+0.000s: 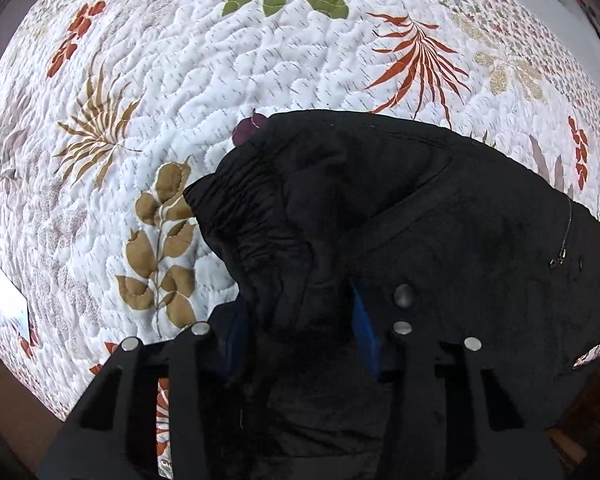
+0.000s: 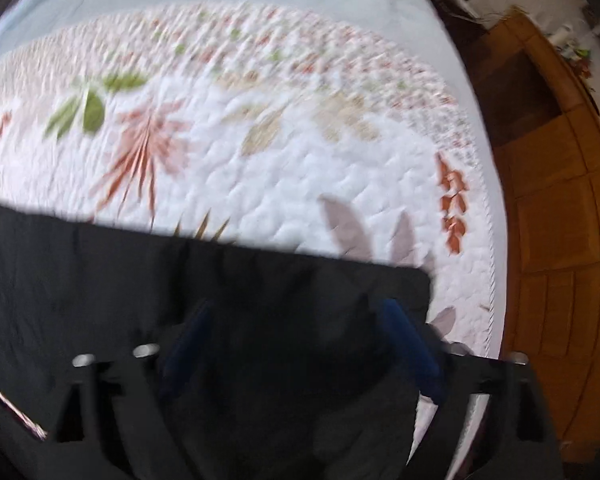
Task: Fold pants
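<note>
From my left wrist camera I see the black pants (image 1: 400, 208) bunched on the quilt (image 1: 188, 92), filling the lower right of the view. The gathered waistband (image 1: 244, 208) faces left, its edge lying over a brown leaf print. My left gripper (image 1: 300, 320) has cloth bulging up between its blue pads (image 1: 365, 332); the left-hand pad is mostly buried in fabric, so the fingers look clamped on a thick fold of the pants. A small dark purple scrap (image 1: 252, 125) pokes out at the top edge of the pile. A thin zipper line (image 1: 565, 236) runs down the right side of the cloth. Above and to the left the quilt lies bare and flat, with wide room out to its far border. A white card (image 1: 12, 304) sits near the quilt's left edge.

The right wrist camera is blurred. The pants (image 2: 204, 292) stretch as a flat dark band across the lower half, with a straight top edge and a square corner at right, near the quilt's corded border (image 2: 494, 240). My right gripper (image 2: 296, 344) has its blue pads (image 2: 414, 348) apart with dark cloth between them; I cannot tell whether it is pinching. Beyond the border stands wooden furniture (image 2: 560, 216), close beside the bed. White quilt (image 2: 300, 168) lies open ahead.
</note>
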`<state>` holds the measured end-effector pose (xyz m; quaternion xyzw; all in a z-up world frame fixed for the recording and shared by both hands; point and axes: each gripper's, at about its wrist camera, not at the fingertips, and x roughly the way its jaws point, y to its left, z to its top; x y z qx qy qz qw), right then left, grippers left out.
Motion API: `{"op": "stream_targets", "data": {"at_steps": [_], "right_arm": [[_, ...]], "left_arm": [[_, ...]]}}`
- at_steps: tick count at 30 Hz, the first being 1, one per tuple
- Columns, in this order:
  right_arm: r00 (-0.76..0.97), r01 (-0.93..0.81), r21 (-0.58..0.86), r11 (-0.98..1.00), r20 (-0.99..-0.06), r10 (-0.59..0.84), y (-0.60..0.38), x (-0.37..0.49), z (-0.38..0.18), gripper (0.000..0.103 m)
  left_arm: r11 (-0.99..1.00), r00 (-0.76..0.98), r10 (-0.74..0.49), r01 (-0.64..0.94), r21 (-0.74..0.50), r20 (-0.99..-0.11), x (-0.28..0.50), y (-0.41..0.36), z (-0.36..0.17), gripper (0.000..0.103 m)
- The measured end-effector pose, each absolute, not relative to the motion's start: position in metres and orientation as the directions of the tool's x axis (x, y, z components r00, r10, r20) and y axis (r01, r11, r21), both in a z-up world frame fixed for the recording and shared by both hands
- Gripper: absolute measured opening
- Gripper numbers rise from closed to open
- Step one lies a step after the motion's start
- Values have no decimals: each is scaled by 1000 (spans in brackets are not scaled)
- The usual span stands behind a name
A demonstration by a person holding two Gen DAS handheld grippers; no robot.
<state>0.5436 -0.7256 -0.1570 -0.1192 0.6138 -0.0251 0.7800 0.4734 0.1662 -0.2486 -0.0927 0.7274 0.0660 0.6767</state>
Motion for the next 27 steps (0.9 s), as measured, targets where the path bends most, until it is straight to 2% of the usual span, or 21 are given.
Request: {"op": "stream_targets", "data": {"at_steps": [6,15,17,20,23,24,27], "right_arm": [[183,80,-120,990,-974,-133,-800,552,-166,89],[172,90,31,995,-985,15,-837,559,-205,90],[177,55,40,998,-984,29,-836,561,-205,82],[191,2,28,1000,-981,27,-829,558,-200,60],[203,-37,13,999,-979,21,-818,548,-191,33],[210,-44,29,999,-977,37,-816,546,-187,19],[244,-95,-33,995,-970,-8,-796,535,-174,14]], "left_arm": [[967,-76,-77,-249,-56,-994,453,196,-256,46],[965,-96,-47,-261,-20,-994,465,199,-285,53],[965,-100,-37,-262,-9,-994,468,192,-282,54],[970,-85,-33,-241,-12,-996,468,184,-281,53],[977,-67,-30,-213,-15,-997,469,171,-278,46],[978,-64,-33,-206,-19,-997,470,168,-278,42],[980,-67,-29,-199,-15,-997,473,154,-273,32]]}}
